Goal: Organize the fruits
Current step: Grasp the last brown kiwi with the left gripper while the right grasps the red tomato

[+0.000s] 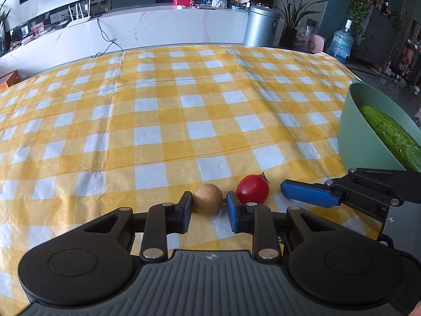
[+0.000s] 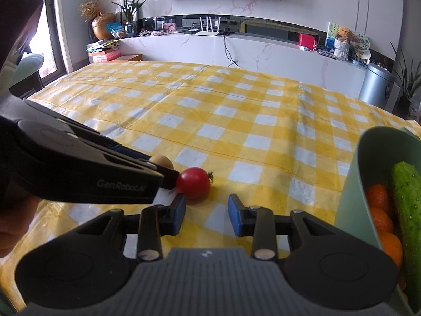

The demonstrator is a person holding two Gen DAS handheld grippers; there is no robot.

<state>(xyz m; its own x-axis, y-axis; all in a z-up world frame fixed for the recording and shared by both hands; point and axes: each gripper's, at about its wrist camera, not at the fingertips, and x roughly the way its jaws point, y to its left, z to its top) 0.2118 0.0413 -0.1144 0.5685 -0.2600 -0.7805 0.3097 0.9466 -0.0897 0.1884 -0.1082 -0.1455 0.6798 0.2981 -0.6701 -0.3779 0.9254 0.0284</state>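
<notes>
Left wrist view: left gripper (image 1: 208, 206) brackets a brown longan (image 1: 208, 198) on the checkered surface (image 1: 158, 121), pads apparently touching. Cherry tomato (image 2: 193, 183) lies beside it, ahead of the spread right gripper (image 2: 206, 214); green bowl (image 2: 352, 184) holds cucumber (image 2: 407, 205).

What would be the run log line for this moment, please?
left gripper: jaws around brown fruit | right gripper: open | cherry tomato: on tablecloth | bowl: cucumber, oranges
</notes>
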